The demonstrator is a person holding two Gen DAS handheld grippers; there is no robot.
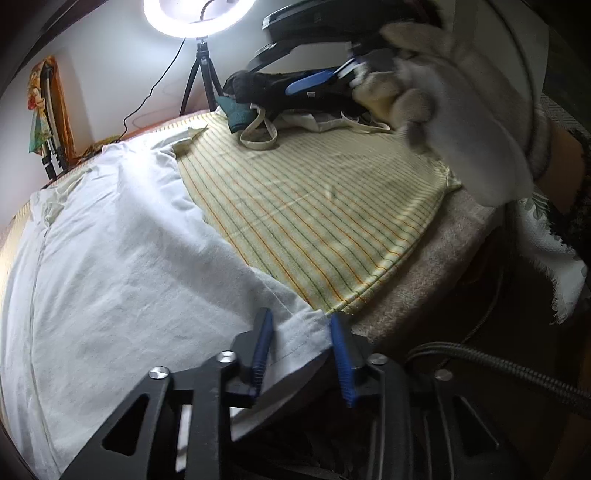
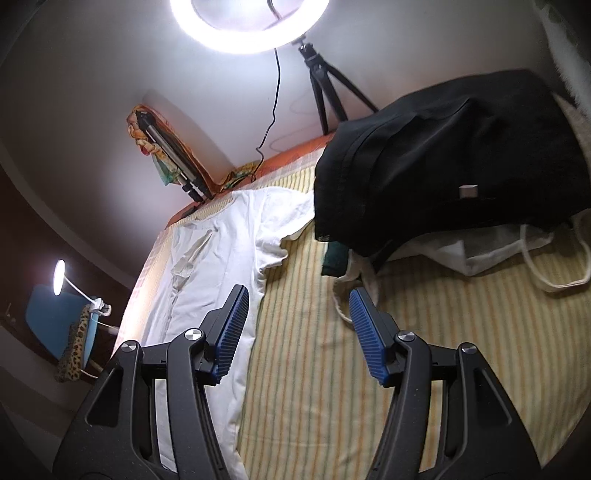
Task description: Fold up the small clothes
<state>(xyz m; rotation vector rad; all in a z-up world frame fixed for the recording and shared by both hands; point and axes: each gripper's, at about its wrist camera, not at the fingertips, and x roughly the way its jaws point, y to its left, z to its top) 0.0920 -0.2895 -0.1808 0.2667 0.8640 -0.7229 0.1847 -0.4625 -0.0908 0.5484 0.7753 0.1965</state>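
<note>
While the white garment [image 1: 122, 236] lay spread flat on the striped sheet [image 1: 314, 206], its long axis ran from the near hem toward the far wall, collar end away, one short sleeve [image 2: 275, 236] out to the right in the right wrist view. Left gripper [image 1: 301, 350] sat at the near hem corner, cloth lying between its two blue pads [image 1: 263, 347]; jaws narrowed but a gap showed, and whether they pinched the fabric could not be told. Right gripper [image 2: 299, 328] hung above the garment's right edge, jaws well apart, nothing between them; a gloved hand [image 1: 469, 110] carried it. Beyond the sleeve sat a heap: one black garment [image 2: 443, 166] on top, a pale cloth bag [image 2: 498, 247] with loop handles under it, a dark green piece [image 2: 334, 260] at its near left corner. One ring light [image 2: 251, 26] on a tripod [image 2: 321, 92] stood at the wall, one desk lamp [image 2: 59, 271] far left. A brown blanket [image 1: 417, 273] showed under the sheet's edge.
</note>
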